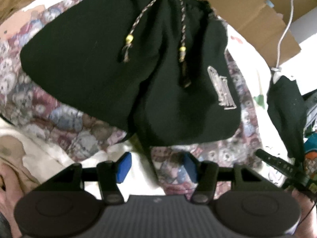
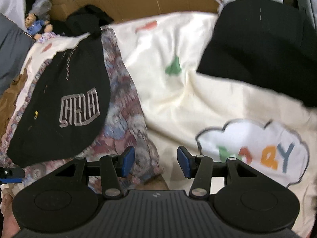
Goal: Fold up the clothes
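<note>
- Left wrist: left gripper [image 1: 154, 166] spread wide, gripping nothing, just short of black shorts [image 1: 126, 67] lying flat on patterned quilt [image 1: 65, 127].
- Right wrist: right gripper [image 2: 156, 161] likewise spread, empty, above cream blanket [image 2: 178, 99].

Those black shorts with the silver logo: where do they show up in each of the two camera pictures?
Left wrist view: the black shorts fill the upper middle, drawstrings hanging down the front, silver logo at their right edge.
Right wrist view: the black shorts lie at the left, logo facing the camera.
Shared landmark: the floral quilt under the shorts, beside the cream blanket.
</note>
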Demonstrator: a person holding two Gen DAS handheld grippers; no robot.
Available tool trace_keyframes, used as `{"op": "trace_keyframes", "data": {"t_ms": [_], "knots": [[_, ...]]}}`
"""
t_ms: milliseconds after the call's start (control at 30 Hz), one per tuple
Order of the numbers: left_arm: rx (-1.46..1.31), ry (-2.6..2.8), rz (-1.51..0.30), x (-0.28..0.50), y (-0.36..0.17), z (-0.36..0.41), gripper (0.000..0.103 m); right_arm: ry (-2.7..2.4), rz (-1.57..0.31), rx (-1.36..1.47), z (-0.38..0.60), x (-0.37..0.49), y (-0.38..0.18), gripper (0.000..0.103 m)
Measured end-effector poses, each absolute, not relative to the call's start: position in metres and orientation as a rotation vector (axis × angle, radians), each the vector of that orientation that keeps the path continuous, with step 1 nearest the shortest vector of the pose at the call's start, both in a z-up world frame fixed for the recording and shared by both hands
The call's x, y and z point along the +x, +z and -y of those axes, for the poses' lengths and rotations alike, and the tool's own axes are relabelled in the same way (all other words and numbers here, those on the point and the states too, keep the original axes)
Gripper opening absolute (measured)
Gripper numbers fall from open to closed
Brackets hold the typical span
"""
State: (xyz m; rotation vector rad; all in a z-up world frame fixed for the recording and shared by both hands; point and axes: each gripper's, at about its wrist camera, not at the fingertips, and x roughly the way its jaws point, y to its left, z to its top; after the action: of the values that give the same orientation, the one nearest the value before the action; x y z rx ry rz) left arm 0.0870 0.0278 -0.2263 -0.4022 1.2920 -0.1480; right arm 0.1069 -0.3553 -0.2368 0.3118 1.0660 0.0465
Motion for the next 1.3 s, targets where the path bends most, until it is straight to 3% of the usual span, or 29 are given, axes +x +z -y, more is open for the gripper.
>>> {"op": "trace_keyframes", "data": {"t_ms": [67,133,300,333,367,400,733,1033,1067,1133,1300], "knots": [[-0.427,-0.148,-1.289,0.084,-0.233,-0.026,0.060,0.066,-1.056,0.316,0.354,0.108,-0.235,0.042],[-0.454,-0.178,-1.281,0.081,-0.239,-0.025,0.060,0.083,-1.054,0.333,0.354,0.109,-0.236,0.028],[-0.484,-0.221,-1.268,0.078,-0.253,-0.019,0.059,0.095,-1.072,0.336,0.354,0.108,-0.240,0.006],[-0.502,-0.235,-1.262,0.078,-0.256,-0.019,0.046,0.100,-1.065,0.341,0.355,0.108,-0.239,0.004],[-0.510,-0.238,-1.262,0.078,-0.258,-0.019,0.020,0.100,-1.053,0.342,0.356,0.107,-0.235,0.004],[-0.520,-0.238,-1.263,0.078,-0.259,-0.021,0.009,0.100,-1.041,0.343,0.356,0.105,-0.232,0.003],[-0.562,-0.162,-1.131,0.079,-0.207,-0.060,0.004,0.032,-0.907,0.333,0.368,0.100,-0.186,0.000],[-0.548,-0.090,-1.087,0.084,-0.199,-0.071,0.004,0.075,-0.988,0.405,0.364,0.109,-0.208,0.010],[-0.548,-0.088,-1.087,0.084,-0.199,-0.070,0.004,0.089,-1.005,0.409,0.358,0.111,-0.213,0.014],[-0.539,-0.086,-1.091,0.083,-0.200,-0.070,0.005,0.111,-1.031,0.415,0.350,0.113,-0.222,0.041],[-0.542,-0.088,-1.097,0.082,-0.201,-0.072,0.005,0.128,-1.098,0.345,0.332,0.117,-0.240,0.047]]}}
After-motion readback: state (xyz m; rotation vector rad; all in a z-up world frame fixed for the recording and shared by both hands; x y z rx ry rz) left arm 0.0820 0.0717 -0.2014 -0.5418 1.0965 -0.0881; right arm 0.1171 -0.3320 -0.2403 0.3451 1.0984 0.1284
